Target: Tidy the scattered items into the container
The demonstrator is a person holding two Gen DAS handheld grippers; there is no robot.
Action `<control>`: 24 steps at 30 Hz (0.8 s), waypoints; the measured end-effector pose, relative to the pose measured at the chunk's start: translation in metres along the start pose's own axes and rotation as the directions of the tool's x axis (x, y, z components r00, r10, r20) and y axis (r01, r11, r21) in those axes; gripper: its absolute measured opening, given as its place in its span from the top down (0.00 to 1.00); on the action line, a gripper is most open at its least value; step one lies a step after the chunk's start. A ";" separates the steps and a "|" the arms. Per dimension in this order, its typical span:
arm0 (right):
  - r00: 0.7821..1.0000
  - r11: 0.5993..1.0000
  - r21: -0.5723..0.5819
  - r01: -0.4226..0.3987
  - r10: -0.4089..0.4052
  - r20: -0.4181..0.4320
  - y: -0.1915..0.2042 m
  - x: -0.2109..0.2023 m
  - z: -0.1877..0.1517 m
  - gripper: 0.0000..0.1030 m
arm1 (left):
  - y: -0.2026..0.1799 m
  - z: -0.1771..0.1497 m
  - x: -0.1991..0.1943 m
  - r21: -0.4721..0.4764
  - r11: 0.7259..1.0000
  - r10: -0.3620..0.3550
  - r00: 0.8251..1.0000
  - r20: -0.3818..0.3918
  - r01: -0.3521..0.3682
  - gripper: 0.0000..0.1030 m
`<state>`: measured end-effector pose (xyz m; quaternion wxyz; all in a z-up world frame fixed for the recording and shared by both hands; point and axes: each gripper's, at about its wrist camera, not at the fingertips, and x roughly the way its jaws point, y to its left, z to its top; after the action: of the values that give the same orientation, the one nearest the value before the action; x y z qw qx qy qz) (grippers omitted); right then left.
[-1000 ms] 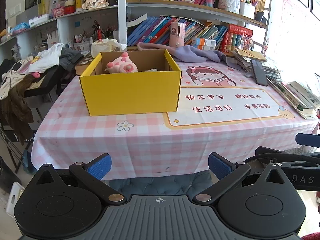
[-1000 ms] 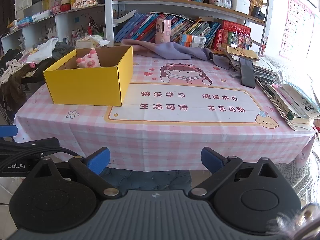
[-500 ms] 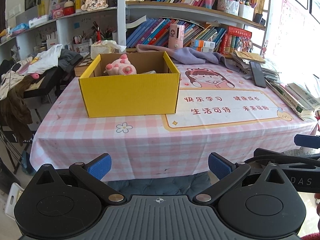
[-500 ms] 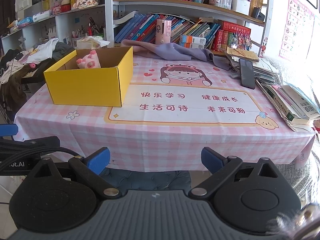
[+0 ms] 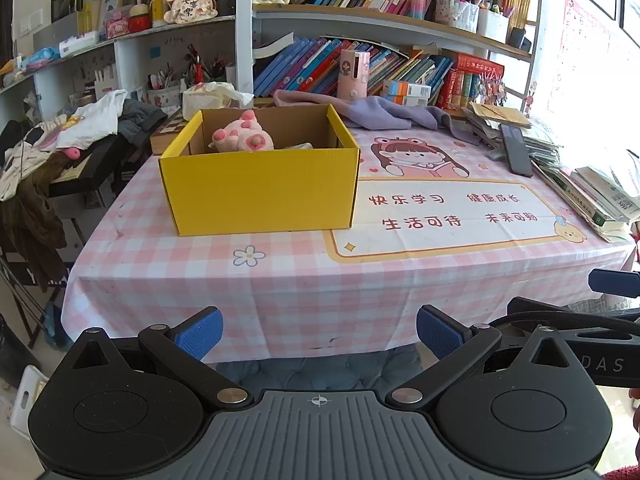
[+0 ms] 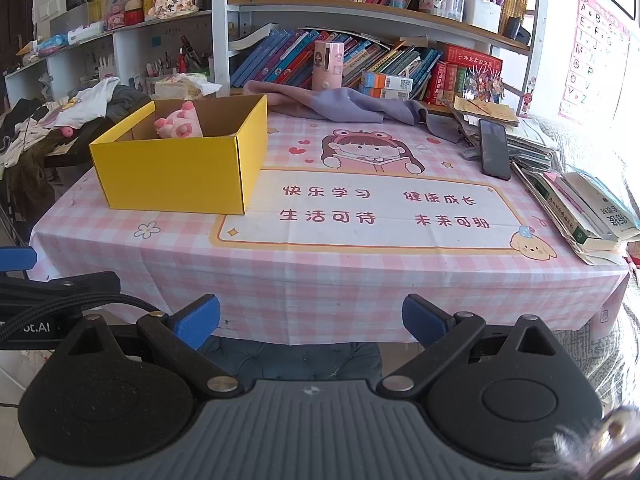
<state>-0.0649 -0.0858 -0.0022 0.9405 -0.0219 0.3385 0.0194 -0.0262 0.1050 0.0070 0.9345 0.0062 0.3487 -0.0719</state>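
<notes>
A yellow cardboard box [image 5: 260, 192] [image 6: 176, 168] stands on the left part of the pink checked table. Inside it lies a pink plush toy [image 5: 242, 138] [image 6: 180, 124], and a pale item shows beside the plush. My left gripper [image 5: 318, 330] hangs open in front of the table's near edge, well short of the box, with nothing between its blue pads. My right gripper [image 6: 310, 318] is also open and empty, held off the same edge to the right of the left one. Each gripper's blue tip shows at the side of the other's view.
A purple cloth [image 6: 340, 102] lies at the table's back, by a pink cylinder [image 6: 328, 66]. A black phone [image 6: 494, 148] rests on stacked books [image 6: 580, 204] along the right edge. Bookshelves rise behind. A grey cushioned chair [image 5: 320, 370] sits under the table's near edge; clothes pile at left.
Both views have drawn back slightly from the table, so the box sits a little lower and farther off. The grippers stay open and empty.
</notes>
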 end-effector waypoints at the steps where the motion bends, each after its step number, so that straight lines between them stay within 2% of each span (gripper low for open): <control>1: 1.000 1.000 0.001 0.000 0.000 0.001 0.000 0.000 0.000 0.04 | 0.000 0.000 0.000 0.000 1.000 -0.001 1.000 0.000 0.001 0.00; 24: 1.000 1.000 0.001 0.003 -0.003 0.006 -0.002 -0.005 -0.001 0.04 | -0.002 -0.001 -0.005 -0.006 1.000 0.003 1.000 0.009 -0.003 0.00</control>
<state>-0.0694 -0.0885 -0.0001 0.9416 -0.0221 0.3356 0.0179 -0.0308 0.1038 0.0096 0.9362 0.0035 0.3446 -0.0696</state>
